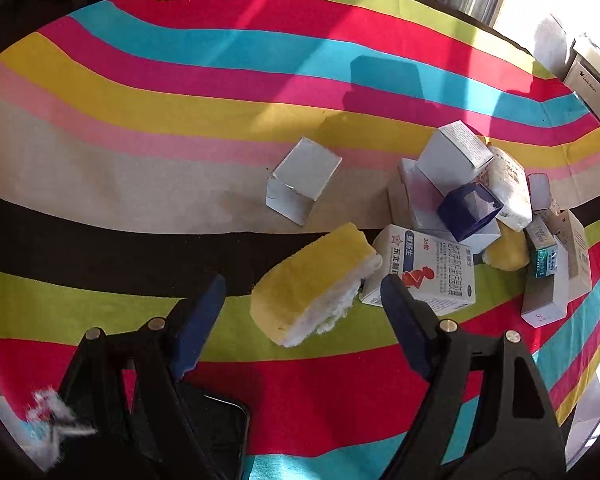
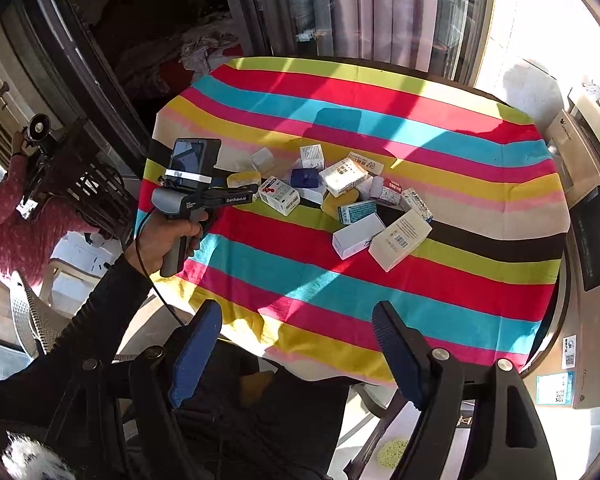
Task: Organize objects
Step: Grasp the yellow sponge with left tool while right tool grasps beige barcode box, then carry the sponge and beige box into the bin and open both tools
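Left gripper is spread wide with nothing held, and the yellow sponge sits right between the tips, lower middle of the frame, touching the red-star medicine box. Probably the sponge gets picked next, so it should be straddled across its short sides and squeezed gently, since it looks squashy. Right gripper is also wide and empty, held back off the striped tablecloth.

Our left tongs and right tongs share black frames, blue ribbed pads and silver screw heads. Behind the left tongs sit a grey handle, a black cable, our bare hand and a black sleeve.
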{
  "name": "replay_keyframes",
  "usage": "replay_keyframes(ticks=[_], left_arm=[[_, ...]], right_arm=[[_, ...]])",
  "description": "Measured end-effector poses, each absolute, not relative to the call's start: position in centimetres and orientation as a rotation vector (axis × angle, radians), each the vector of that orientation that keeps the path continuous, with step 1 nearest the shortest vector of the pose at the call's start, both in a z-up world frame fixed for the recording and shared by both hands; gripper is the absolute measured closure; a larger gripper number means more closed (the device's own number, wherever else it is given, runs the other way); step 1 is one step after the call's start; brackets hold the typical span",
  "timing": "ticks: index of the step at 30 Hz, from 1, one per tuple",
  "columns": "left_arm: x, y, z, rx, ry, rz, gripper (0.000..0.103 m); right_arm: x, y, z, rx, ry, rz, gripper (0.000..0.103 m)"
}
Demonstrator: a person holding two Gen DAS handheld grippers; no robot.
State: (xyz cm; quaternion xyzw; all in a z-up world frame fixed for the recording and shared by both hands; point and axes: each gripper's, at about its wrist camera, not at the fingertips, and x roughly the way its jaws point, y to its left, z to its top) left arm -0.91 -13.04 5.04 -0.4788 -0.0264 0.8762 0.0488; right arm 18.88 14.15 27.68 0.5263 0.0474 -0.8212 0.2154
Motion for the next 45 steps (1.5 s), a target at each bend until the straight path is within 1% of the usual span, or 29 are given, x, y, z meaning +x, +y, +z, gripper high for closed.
replay_keyframes(ticks=[1,2,3,4,7,10,13,15,17,21,24,27,30,34,35,36,37,43,45], left_arm=[[-1.1,-13.0,5.0,-1.441,-0.068,2.662,0.026],[-1.3,-12.9,4.9,-1.429,-0.067,2.638,0.043],[-1.6,-12.7,4.7,-1.434,-0.061,2.607,0.053],[-1.7,-12.6,4.7,-1.433,-0.052,2.599,0.06],[-1.3,-12.8,5.0,-1.412,-0.086,2.597,0.066],[0.0,-13.6,5.4,-1.413,-0.164,2.642,0.073],[2.4,-14.2,6.0,-1.38,-0.251,2.696,0.073],[4.2,-14.0,6.4,-1.358,-0.274,2.721,0.073],[5.6,-13.6,6.6,-1.354,-0.266,2.745,0.073],[6.9,-12.3,6.8,-1.378,-0.183,2.793,0.073],[7.7,-11.5,7.0,-1.376,-0.111,2.815,0.073],[8.4,-10.8,7.2,-1.373,-0.078,2.813,0.073],[9.0,-10.0,7.5,-1.365,-0.038,2.813,0.073],[9.8,-8.8,7.8,-1.351,0.0,2.805,0.073],[10.0,-8.5,7.9,-1.347,0.002,2.799,0.073],[10.1,-8.2,7.9,-1.342,-0.002,2.789,0.073],[10.2,-7.9,7.9,-1.338,-0.013,2.776,0.073],[11.2,-5.9,7.8,-1.33,-0.011,2.732,0.073],[11.5,-5.3,7.8,-1.325,-0.006,2.719,0.073]], right_arm=[[18.2,14.9,26.3,1.441,0.115,-2.275,0.024],[17.5,15.7,24.9,1.423,0.107,-2.302,0.024],[16.8,16.6,23.5,1.395,0.103,-2.359,0.024],[16.2,17.4,22.2,1.351,0.108,-2.418,0.024],[13.7,19.1,18.0,1.292,0.159,-2.552,0.024],[10.8,19.7,14.1,1.395,0.109,-2.546,0.024],[7.7,20.5,10.7,1.506,-0.019,-2.584,0.024],[5.9,21.6,9.2,1.572,-0.173,-2.58,0.024],[4.3,22.3,8.3,1.62,-0.305,-2.595,0.024],[2.0,22.3,7.3,1.671,-0.383,-2.62,0.023],[0.6,21.7,6.3,1.702,-0.368,-2.639,0.022],[-0.4,21.4,5.1,1.74,-0.357,-2.652,0.022],[-0.4,21.8,5.0,1.7,-0.363,-2.678,0.021],[-0.1,21.9,5.3,1.653,-0.31,-2.672,0.029],[0.0,21.9,5.5,1.64,-0.301,-2.672,0.038],[0.2,21.8,5.7,1.637,-0.282,-2.676,0.042],[0.5,21.9,5.8,1.64,-0.265,-2.679,0.048],[2.8,23.1,5.0,1.709,-0.223,-2.629,0.05],[3.9,23.2,4.6,1.725,-0.175,-2.632,0.05]])
